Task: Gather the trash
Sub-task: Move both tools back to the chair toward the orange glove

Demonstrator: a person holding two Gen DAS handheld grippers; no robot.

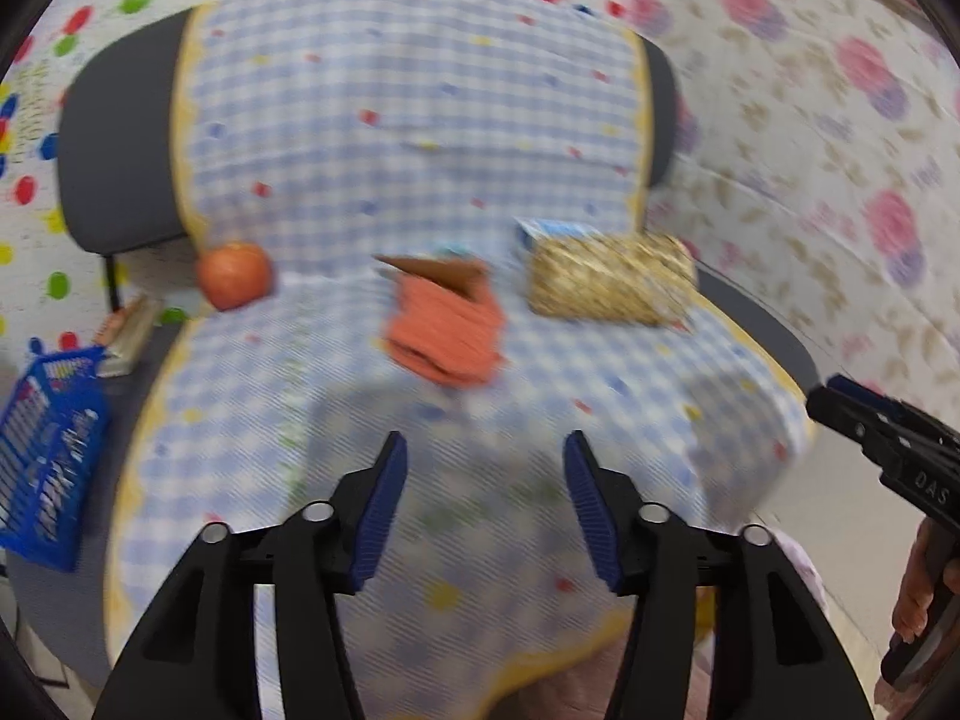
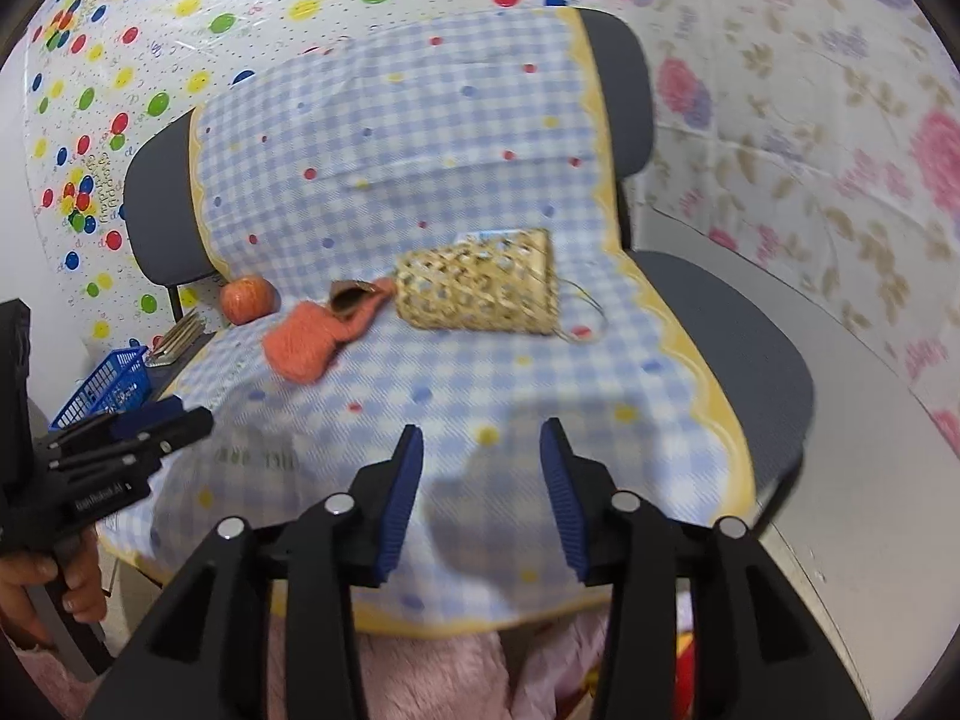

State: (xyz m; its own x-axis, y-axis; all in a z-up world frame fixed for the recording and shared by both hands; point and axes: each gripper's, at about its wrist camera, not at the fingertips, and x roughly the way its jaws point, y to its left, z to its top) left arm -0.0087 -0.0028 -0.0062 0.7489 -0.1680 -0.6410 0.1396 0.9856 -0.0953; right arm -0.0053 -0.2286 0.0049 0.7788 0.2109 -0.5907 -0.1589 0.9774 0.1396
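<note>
Spotted and flowered sheeting behind, checked cloth (image 2: pixel 480 360) draped over a grey chair (image 2: pixel 750 348). On the seat, mid-cloth: woven basket (image 2: pixel 480 294) on its side, mouth to the right; orange knitted piece (image 2: pixel 306 342) just left of it, touching a brown cone-like scrap (image 2: pixel 348 300); apple (image 2: pixel 247 299) at the far left edge. Blue crate (image 1: pixel 48 450) down beside the chair.

Knit likely soft and light — pinch a thick fold. Scrap probably thin and crushable, best gripped gently at its edge. Basket stiff, light, apt to roll.

Left gripper (image 1: pixel 486 504) and right gripper (image 2: pixel 480 492) side by side over the front of the seat, angled downward — both released, jaws parted, nothing between the pads. Well short of the items.
</note>
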